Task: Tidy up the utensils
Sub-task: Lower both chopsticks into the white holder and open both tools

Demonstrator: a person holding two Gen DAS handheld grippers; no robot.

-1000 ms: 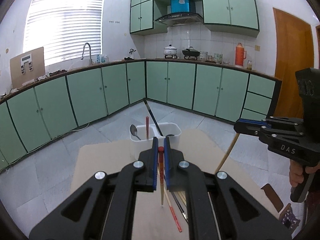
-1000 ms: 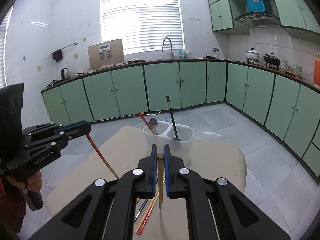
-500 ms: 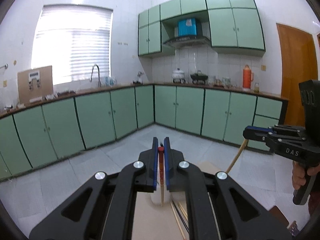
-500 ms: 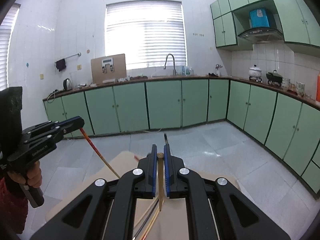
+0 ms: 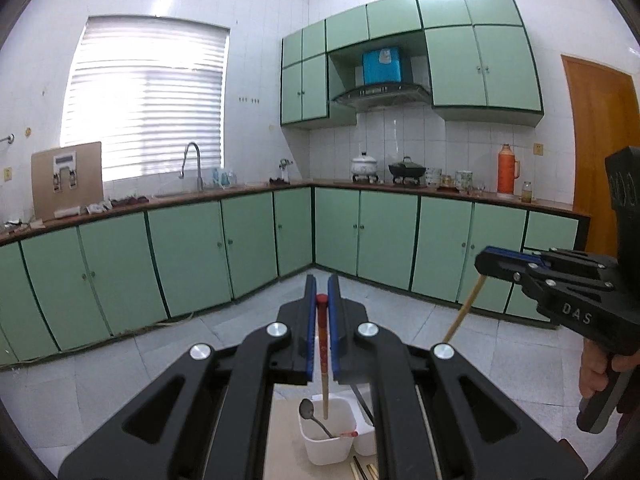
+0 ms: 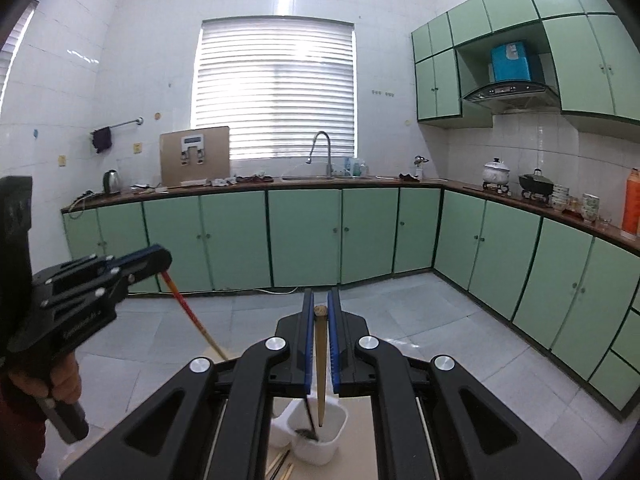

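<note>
My left gripper (image 5: 322,284) is shut on a red-topped chopstick (image 5: 322,354) that hangs down, its tip over the left cup of a white two-cup holder (image 5: 325,446) with a metal spoon (image 5: 311,416) in it. My right gripper (image 6: 321,298) is shut on a plain wooden chopstick (image 6: 320,368), its tip over the right cup of the holder (image 6: 320,436), which holds a dark utensil (image 6: 309,420). Each gripper shows in the other's view: the right one (image 5: 486,263), the left one (image 6: 162,257).
The holder stands on a beige tabletop (image 5: 286,452). Several loose chopsticks (image 5: 362,470) lie on it beside the holder, also in the right wrist view (image 6: 282,466). Green kitchen cabinets (image 5: 256,248) and a tiled floor lie beyond.
Both grippers have risen and tilted up with their chopsticks; the holder has slid from mid-view to the bottom of both views, under the hanging chopstick tips.
</note>
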